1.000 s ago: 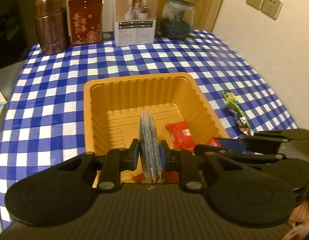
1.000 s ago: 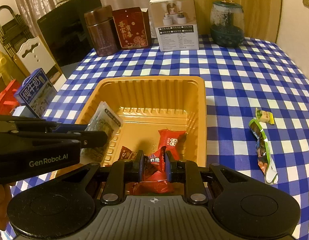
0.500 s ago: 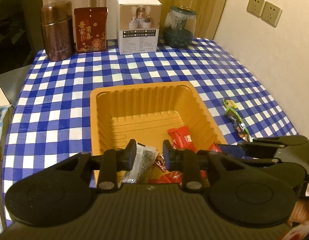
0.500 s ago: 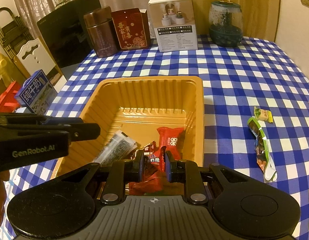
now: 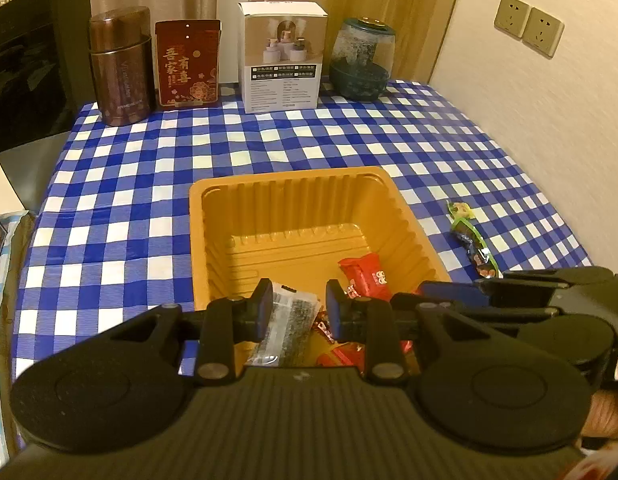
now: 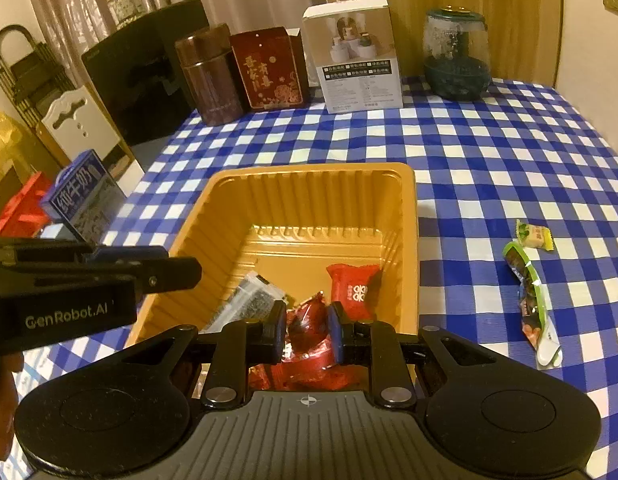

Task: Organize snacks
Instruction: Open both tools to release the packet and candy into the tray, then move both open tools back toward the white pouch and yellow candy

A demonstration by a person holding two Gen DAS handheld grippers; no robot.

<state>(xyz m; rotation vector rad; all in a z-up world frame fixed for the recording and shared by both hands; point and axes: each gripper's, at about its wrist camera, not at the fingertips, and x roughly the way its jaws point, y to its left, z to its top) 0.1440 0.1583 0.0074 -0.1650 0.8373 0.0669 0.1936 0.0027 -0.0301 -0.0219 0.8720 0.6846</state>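
An orange plastic tray point(image 5: 293, 200) point(image 6: 309, 184) sits on the blue checked tablecloth. In it lie a clear dark seaweed packet point(image 5: 283, 328) point(image 6: 249, 302), a red wrapped snack point(image 5: 365, 276) point(image 6: 353, 288) and several small red candies point(image 6: 305, 344). My left gripper point(image 5: 296, 308) is open and empty above the tray's near edge, over the seaweed packet. My right gripper point(image 6: 307, 330) is open just above the red candies. A green snack packet point(image 6: 531, 304) point(image 5: 473, 246) and a small yellow candy point(image 6: 535, 236) lie on the cloth right of the tray.
At the back stand a brown tin point(image 5: 121, 68), a red box point(image 5: 187, 66), a white box point(image 5: 283, 56) and a glass jar point(image 5: 363, 62). A wall point(image 5: 549, 120) bounds the right. A blue milk carton point(image 6: 83, 200) and chairs are off the table's left edge.
My left gripper opened and dropped the seaweed packet into the tray, then pulled back and up. My right gripper opened, letting its red candy go among the others.
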